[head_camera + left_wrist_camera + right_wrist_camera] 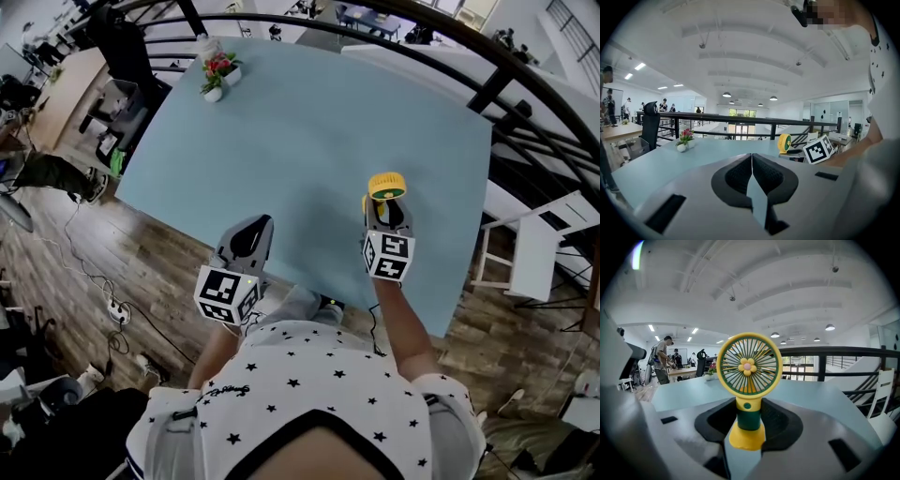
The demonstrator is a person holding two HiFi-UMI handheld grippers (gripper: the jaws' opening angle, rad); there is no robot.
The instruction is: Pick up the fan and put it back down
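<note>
Round yellow fan [748, 380], spoked grille, between ribbed black pads [779, 423]

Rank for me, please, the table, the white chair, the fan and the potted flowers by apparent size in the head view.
1. table
2. white chair
3. fan and potted flowers: about alike here, and the fan sits nearer the camera, so unranked.

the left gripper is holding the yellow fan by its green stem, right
No, it is the right gripper that holds the yellow fan by its green stem; the right gripper view shows it. The left gripper is shut on nothing.
</note>
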